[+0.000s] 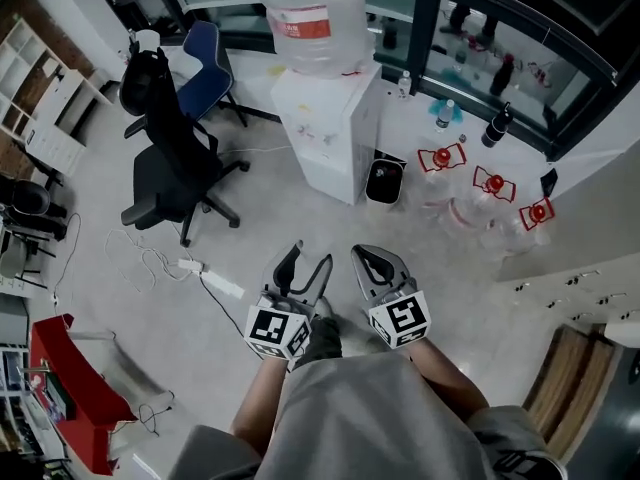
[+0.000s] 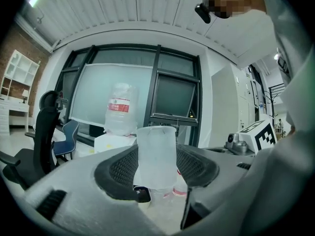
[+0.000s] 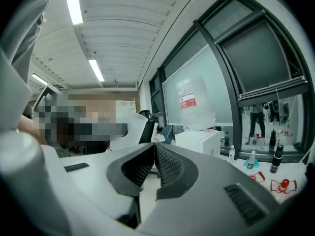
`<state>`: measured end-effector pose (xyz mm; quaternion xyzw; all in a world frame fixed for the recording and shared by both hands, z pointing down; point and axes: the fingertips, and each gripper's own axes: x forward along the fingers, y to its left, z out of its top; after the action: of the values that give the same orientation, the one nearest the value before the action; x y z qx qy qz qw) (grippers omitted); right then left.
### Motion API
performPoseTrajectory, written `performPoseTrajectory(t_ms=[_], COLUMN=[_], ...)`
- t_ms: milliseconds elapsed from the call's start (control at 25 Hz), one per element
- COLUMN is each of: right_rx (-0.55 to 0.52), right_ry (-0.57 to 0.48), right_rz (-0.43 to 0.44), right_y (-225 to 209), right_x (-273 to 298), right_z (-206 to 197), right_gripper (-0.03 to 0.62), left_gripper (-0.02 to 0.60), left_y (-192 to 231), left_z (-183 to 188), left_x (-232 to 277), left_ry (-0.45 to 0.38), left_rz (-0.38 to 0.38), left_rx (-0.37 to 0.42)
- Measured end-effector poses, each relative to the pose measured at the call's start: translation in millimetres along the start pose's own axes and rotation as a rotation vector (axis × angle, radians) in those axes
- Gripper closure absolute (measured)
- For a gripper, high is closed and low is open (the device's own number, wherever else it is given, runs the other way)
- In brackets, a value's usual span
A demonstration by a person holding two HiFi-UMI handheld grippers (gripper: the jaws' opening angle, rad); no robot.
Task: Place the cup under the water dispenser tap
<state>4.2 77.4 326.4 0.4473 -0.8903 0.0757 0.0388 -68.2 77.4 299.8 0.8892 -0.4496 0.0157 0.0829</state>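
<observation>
A translucent plastic cup [image 2: 156, 156] stands upright between the jaws of my left gripper [image 2: 156, 154], which is shut on it. In the head view that left gripper [image 1: 311, 260] is held low in front of the person, pointing toward the white water dispenser [image 1: 330, 133] with a large bottle [image 1: 310, 13] on top. The dispenser [image 2: 114, 142] is still some way off across the floor, and I cannot make out its tap. My right gripper [image 1: 372, 260] is alongside the left one, shut with nothing in it. Its jaws meet in the right gripper view [image 3: 154, 145], where the dispenser [image 3: 199, 141] stands ahead to the right.
A black office chair [image 1: 165, 173] and a blue chair [image 1: 205, 63] stand left of the dispenser. A black bin [image 1: 384, 181] sits at its right side. Red-capped empty water jugs [image 1: 490, 193] lie further right. A power strip with cables [image 1: 205, 273] lies on the floor.
</observation>
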Motion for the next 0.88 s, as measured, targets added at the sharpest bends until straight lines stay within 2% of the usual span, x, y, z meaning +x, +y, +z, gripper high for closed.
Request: performPoseTrajectory(t_ms=[440,720,880], right_rx=[0.018,0.0,0.01], right_ry=[0.029,0.062,0.082], right_rz=[-0.157,-0.243,-0.264], right_y=[-3.5,-5.2,-8.6], right_x=[80.3,107.2,117.7], right_z=[12.1,9.1,4.6], right_gripper=[0.582,0.582,0.582], left_gripper=[0.345,0.345,0.345], left_y=[91.1,127.8,138.4], left_z=[8.8,2.5,-3.3], left_x=[31.8,49.5,60.1], left_ry=[0.026,-0.014,-0.042], left_rz=[-0.141,-0.24,-0.273], left_rx=[-0.027,-0.046,-0.065])
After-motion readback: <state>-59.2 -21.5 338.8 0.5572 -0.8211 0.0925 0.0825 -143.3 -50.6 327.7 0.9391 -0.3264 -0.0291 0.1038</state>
